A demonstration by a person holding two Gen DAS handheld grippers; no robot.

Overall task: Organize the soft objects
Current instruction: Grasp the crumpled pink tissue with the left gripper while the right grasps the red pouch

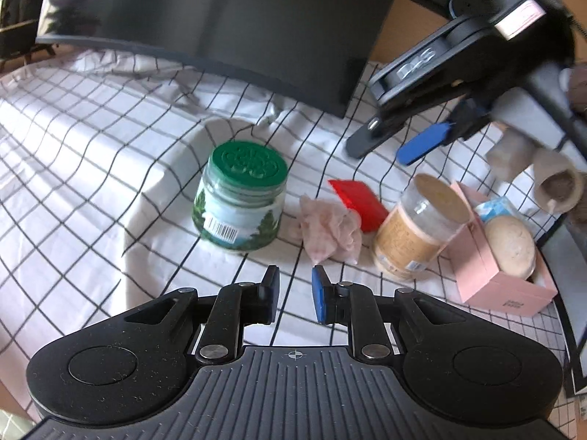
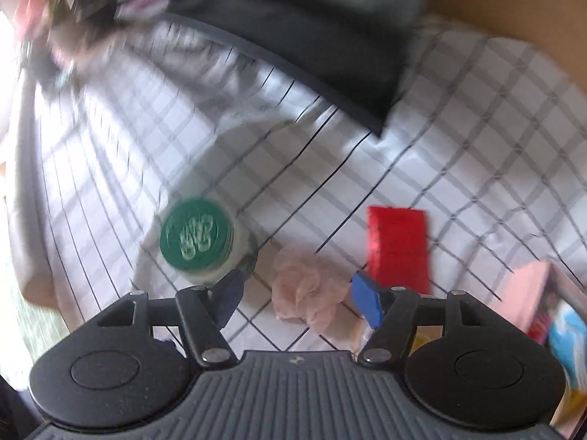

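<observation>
left claw (image 1: 295,299): we see it parted a little, nothing between the fingers, hovering over the surface (image 1: 91,168) just short of the pink cloth.
right claw (image 2: 297,299): we see it spread wide and empty, above the pink cloth; the right wrist view is motion-blurred. In the left wrist view it sits up high at the right (image 1: 381,146).
pink cloth (image 1: 328,231): crumpled on the checked sheet, between the green-lid jar and the tan jar, touching the red packet behind it.
green-lid jar (image 1: 240,201): upright, left of the cloth, near but apart.
tan jar (image 1: 418,227): tilted, leaning on the pink box.
pink box (image 1: 495,267): open, at right, a round beige pad (image 1: 510,245) inside.
red packet (image 2: 398,249): flat on the sheet.
dark monitor (image 1: 227,25): stands at the back.
</observation>
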